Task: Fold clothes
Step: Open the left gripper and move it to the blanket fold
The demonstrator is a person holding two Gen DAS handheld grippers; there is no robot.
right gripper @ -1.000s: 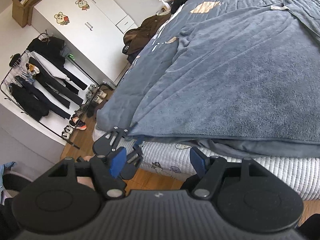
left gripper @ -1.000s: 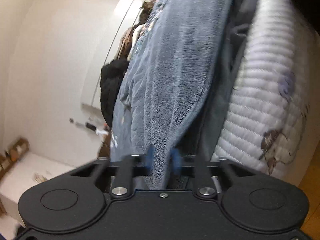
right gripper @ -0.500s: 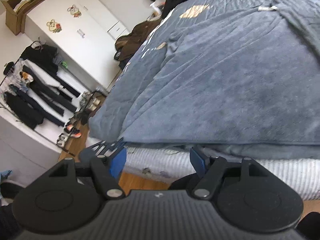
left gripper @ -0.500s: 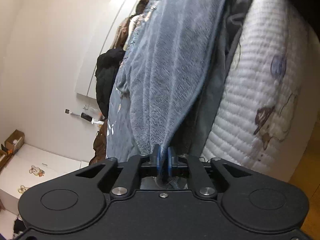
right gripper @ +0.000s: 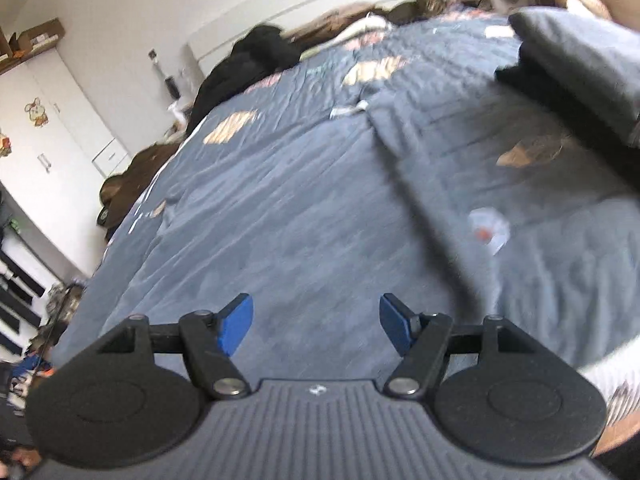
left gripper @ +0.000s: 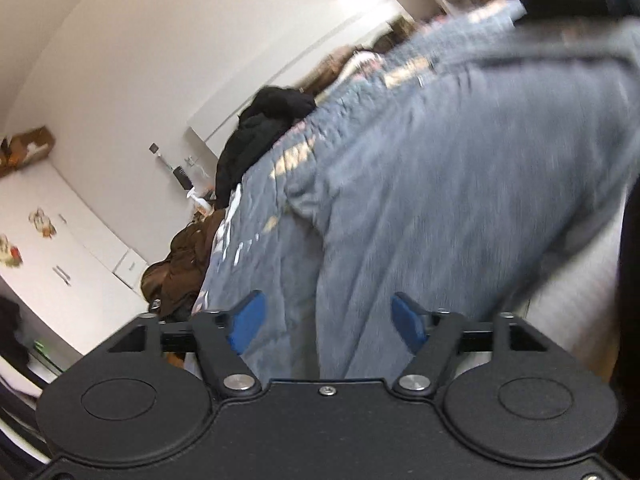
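Both claws wide w/ nothing gripped, left gripper (left gripper: 325,318) jaws opening over grey fleece garment (left gripper: 460,208) spread on bed, right gripper (right gripper: 316,322) above it; risk: freed edge slumps, fold goes crooked

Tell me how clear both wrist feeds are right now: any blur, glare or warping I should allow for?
Left wrist view: heavy motion smear across the blue fleece garment and the bed; the left tool itself is sharp, its jaws opening. Right wrist view: milder blur on the bedspread, while the right tool is crisp. Both views bend the walls, fisheye-style; no strong glare.
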